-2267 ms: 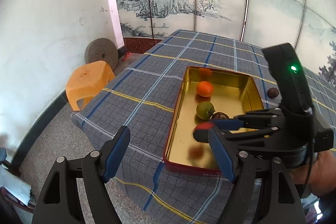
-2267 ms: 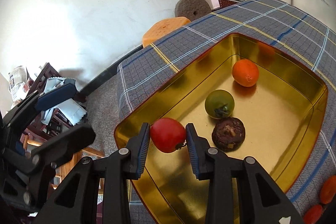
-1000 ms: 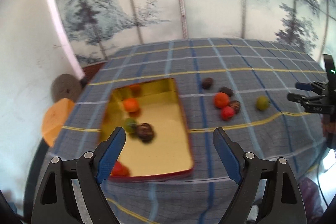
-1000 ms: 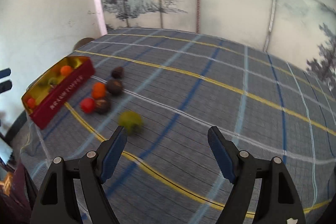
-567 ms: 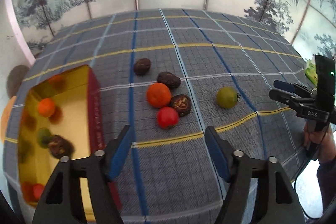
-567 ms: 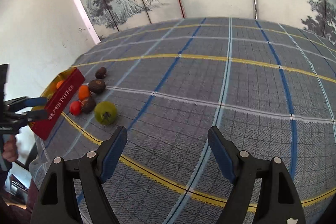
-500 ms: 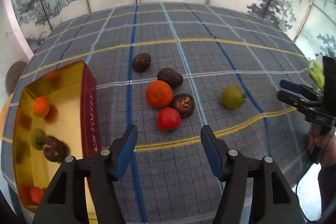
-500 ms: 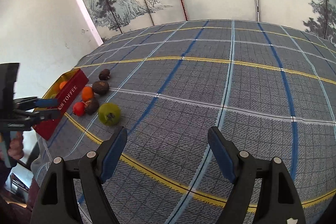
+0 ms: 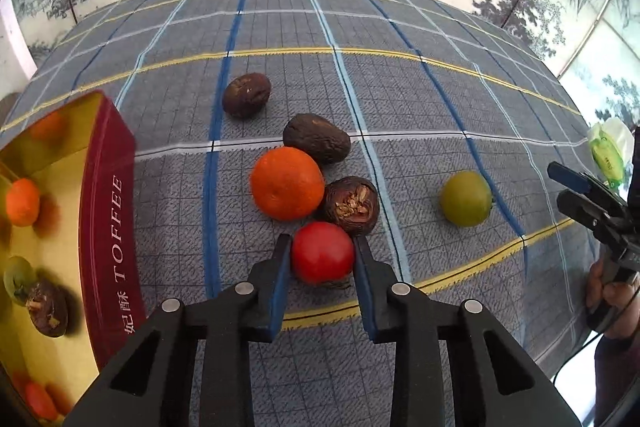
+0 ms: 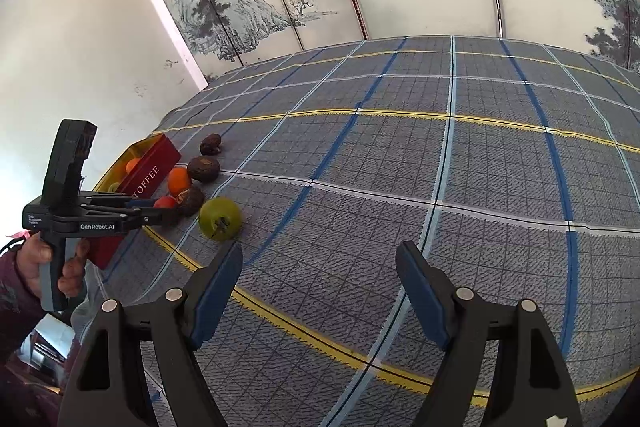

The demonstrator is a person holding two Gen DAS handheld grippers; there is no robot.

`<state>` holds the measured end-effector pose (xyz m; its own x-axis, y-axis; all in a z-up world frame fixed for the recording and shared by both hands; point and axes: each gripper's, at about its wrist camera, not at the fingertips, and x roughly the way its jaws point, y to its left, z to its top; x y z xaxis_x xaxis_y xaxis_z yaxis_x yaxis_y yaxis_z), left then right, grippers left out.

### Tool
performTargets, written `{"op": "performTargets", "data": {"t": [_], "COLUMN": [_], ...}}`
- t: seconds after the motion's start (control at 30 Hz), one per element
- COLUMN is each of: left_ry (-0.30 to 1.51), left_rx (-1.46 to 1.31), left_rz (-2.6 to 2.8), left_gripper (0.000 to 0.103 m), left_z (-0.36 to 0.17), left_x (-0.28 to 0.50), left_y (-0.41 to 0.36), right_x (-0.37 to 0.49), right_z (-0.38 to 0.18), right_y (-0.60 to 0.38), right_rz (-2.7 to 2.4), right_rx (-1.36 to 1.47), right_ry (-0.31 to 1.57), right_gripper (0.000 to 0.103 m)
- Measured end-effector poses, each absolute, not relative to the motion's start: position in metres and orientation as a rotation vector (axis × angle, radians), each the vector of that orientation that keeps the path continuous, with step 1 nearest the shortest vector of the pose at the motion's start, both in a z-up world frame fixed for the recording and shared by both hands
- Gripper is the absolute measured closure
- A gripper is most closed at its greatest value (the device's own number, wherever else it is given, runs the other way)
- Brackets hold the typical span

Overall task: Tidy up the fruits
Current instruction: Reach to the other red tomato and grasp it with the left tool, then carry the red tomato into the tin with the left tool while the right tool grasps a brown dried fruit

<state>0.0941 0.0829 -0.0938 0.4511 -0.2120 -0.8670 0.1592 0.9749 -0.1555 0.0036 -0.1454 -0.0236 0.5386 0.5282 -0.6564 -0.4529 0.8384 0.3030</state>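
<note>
The left gripper (image 9: 322, 255) has closed onto the red tomato (image 9: 322, 257); right gripper (image 10: 320, 287) gapes apart.

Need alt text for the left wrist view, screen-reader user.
The left gripper has its fingers closed around a red tomato on a blue plaid tablecloth, beside an orange, three dark wrinkled fruits and a green fruit. At left, an open red toffee tin already holds several fruits; the right gripper shows at the right edge.

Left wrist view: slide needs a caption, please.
Left hand-held gripper closes on red tomato beside toffee tin.
</note>
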Motion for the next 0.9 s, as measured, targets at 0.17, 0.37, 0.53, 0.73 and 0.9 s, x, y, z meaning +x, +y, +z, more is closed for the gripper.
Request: {"op": "performTargets", "data": {"t": [0.17,0.37,0.53,0.73,0.9], "left_ry": [1.052,1.007,0.976,0.941,0.925], "left_rx": [-0.105,-0.134,-0.128,-0.136,-0.14], "left_rz": [-0.218,-0.2,-0.167,-0.13,-0.094], "left_gripper": [0.073,0.073,0.073,0.073,0.073], "left_z": [-0.081,-0.055,-0.041,-0.03,-0.028], "left_x": [0.069,0.032,0.014,-0.001,-0.011], "left_y": [0.079,0.078,0.082,0.093,0.106], "right_x": [0.005,0.006,0.006,0.007,0.008], "right_z": [-0.024,-0.026,-0.026,-0.027,-0.028], "right_y": [-0.145,-0.141,-0.14,-0.139,-0.138], "right_rz": [0.583,0.58,0.568,0.556,0.547], "right_rx": [0.104,0.083,0.075,0.06,0.055], "right_ry": [0.82,0.831,0.832,0.839,0.842], "right_gripper": [0.025,0.024,0.021,0.018,0.018]}}
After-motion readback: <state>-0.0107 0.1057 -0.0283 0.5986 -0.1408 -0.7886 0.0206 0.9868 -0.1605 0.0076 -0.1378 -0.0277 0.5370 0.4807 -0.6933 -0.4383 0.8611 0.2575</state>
